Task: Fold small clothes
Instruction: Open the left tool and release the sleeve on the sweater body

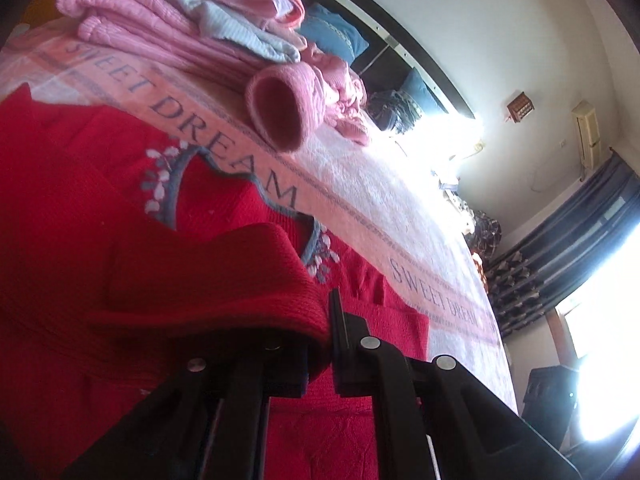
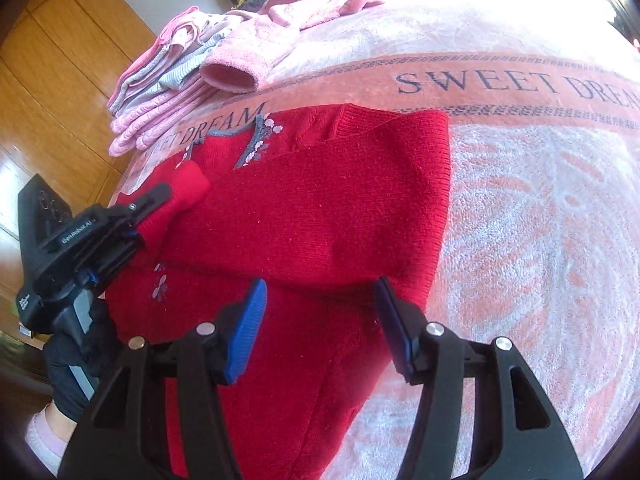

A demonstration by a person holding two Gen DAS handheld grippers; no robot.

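While cuff-clamped (image 2: 188,192), left gripper (image 2: 154,208).

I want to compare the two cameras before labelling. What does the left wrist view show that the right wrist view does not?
Only the left wrist view shows the white ceiling, the dark blue curtain and the bright window.

Only the right wrist view shows the orange wooden floor, the person's black-gloved hand, and the open right gripper with blue-padded fingers.

Both show the red knitted sweater, its cuff held in the shut left gripper, the folded pile of pink clothes and the pink "SWEET DREAM" blanket.
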